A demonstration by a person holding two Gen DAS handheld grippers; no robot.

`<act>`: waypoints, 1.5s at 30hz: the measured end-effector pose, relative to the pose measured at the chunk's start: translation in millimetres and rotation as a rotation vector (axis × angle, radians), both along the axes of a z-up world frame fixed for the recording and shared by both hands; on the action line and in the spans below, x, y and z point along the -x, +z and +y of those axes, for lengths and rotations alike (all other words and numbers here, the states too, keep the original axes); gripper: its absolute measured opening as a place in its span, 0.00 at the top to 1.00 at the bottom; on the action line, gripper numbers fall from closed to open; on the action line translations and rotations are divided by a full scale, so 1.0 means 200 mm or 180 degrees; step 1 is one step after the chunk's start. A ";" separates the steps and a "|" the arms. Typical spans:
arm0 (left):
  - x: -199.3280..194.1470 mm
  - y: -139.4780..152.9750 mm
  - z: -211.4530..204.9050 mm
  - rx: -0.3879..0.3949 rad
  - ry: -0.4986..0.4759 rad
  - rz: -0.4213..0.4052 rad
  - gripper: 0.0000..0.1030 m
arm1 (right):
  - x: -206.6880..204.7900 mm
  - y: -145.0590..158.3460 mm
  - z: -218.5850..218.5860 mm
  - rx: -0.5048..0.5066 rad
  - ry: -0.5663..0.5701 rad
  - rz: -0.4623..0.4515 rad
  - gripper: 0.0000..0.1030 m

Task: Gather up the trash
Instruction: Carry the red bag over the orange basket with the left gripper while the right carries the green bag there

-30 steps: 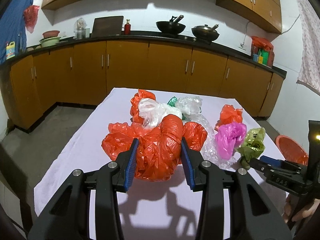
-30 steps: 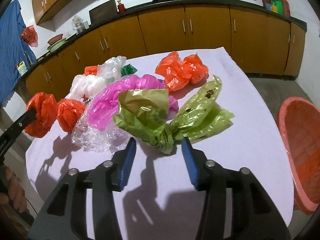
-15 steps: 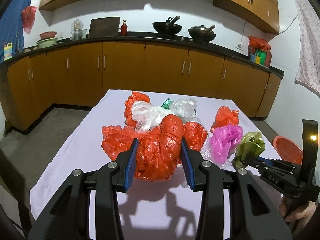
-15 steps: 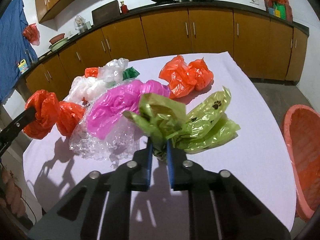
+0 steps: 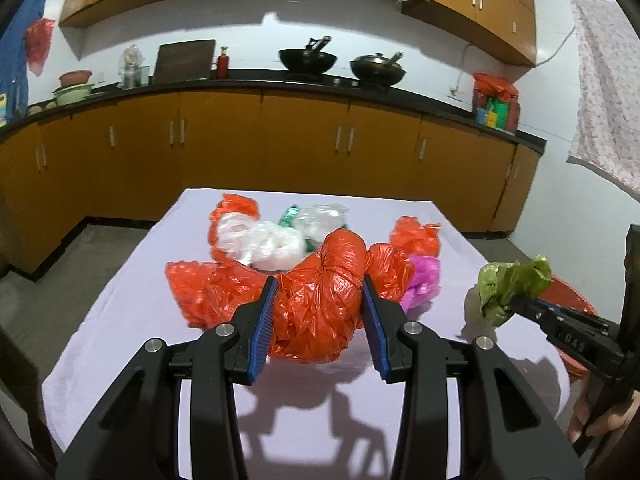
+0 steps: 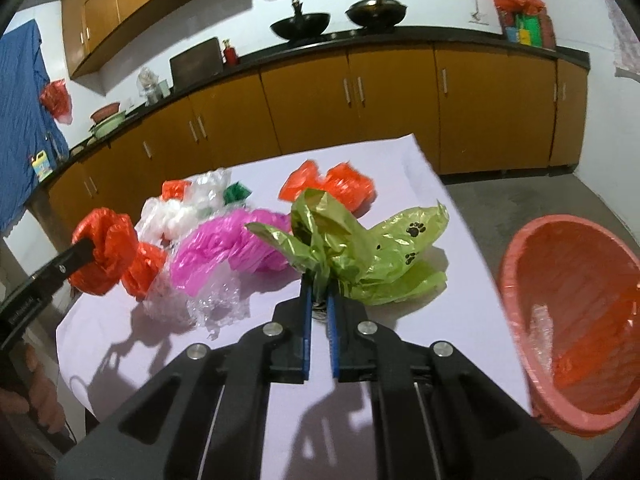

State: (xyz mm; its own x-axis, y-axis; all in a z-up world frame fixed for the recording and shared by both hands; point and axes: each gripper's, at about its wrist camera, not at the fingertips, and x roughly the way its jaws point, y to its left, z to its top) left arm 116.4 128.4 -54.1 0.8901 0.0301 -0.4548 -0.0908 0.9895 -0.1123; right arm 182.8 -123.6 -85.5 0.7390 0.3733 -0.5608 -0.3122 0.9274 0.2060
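Crumpled plastic bags lie on a table under a pale lilac cloth [image 5: 120, 312]. My left gripper [image 5: 319, 284] is shut on a big red-orange bag [image 5: 320, 312], its blue pads pressing both sides; in the right wrist view that bag [image 6: 104, 256] hangs at the left. My right gripper [image 6: 318, 290] is shut on the knotted neck of a green paw-print bag [image 6: 360, 248], raised a little off the cloth. The left wrist view shows the green bag [image 5: 508, 284] held at the table's right edge, in front of an orange basket [image 5: 576, 292].
The orange basket [image 6: 520, 248] stands on the floor right of the table, with clear plastic inside. A pink bag [image 6: 224, 248], clear film [image 6: 200, 300], a white bag [image 6: 172, 212] and another orange bag [image 6: 332, 186] stay on the cloth. Kitchen cabinets [image 5: 300, 148] line the back.
The right gripper's jaws closed on the green bag's neck and lifted it up and to the right. The left gripper kept its grip on the red-orange bag and rose slightly.
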 end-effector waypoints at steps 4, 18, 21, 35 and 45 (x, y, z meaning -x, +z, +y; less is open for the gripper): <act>0.00 0.01 -0.07 -0.0003 -0.0112 -0.0018 0.59 | 0.03 0.03 -0.08 -0.0016 -0.0086 -0.0057 0.92; -0.06 0.04 -0.34 0.0014 -0.0528 -0.0046 0.60 | 0.11 0.10 -0.35 0.0022 -0.0431 -0.0202 0.92; -0.08 0.04 -0.41 0.0029 -0.0631 -0.0042 0.60 | 0.13 0.11 -0.43 0.0044 -0.0532 -0.0219 0.92; -0.20 0.09 -0.82 0.0074 -0.1163 -0.0068 0.60 | 0.19 0.11 -0.81 0.0019 -0.1050 -0.0255 0.92; -0.27 0.07 -1.09 0.0002 -0.1511 -0.0040 0.60 | 0.20 0.09 -0.98 0.0007 -0.1258 -0.0245 0.92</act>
